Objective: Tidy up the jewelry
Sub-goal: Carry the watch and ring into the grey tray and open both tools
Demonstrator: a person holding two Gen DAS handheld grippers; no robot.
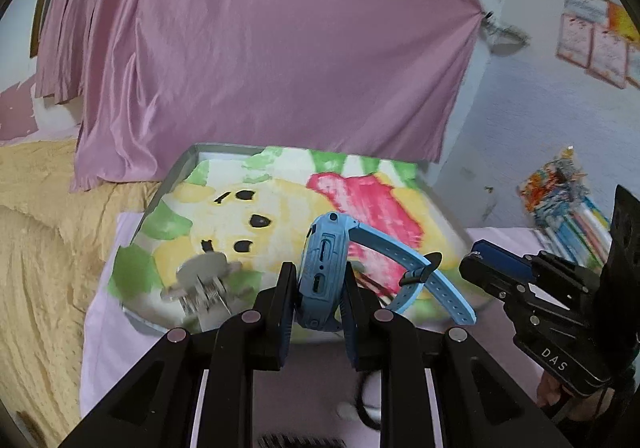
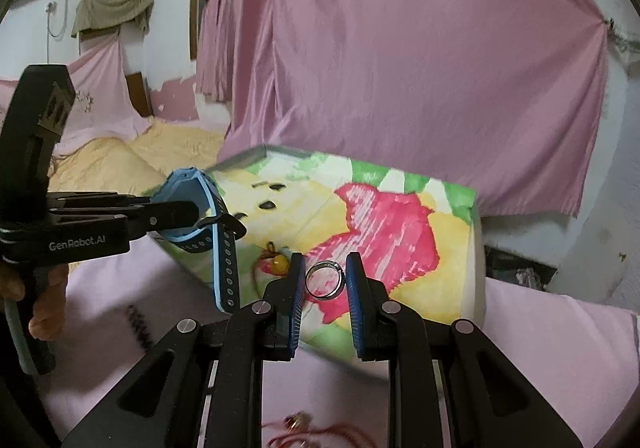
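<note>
My left gripper [image 1: 320, 280] is shut on a light blue watch [image 1: 326, 272], held over the near edge of a tray [image 1: 172, 176] lined with a cartoon cloth; the watch strap hangs to the right. The watch also shows in the right wrist view [image 2: 208, 204], held by the left gripper [image 2: 192, 214]. My right gripper [image 2: 325, 280] is shut on a thin silver ring [image 2: 324, 280], held above the tray [image 2: 478, 248]. The right gripper shows at the right of the left wrist view [image 1: 480, 260]. A silver metal watch [image 1: 204, 280] lies in the tray's near left part.
A small yellow bead charm on a red cord [image 2: 276, 262] lies in the tray. A red cord piece [image 2: 304, 432] and a dark beaded strand [image 2: 138, 324] lie on the pink cloth. A pink curtain [image 2: 400, 48] hangs behind. Books [image 1: 568, 208] are stacked at the right.
</note>
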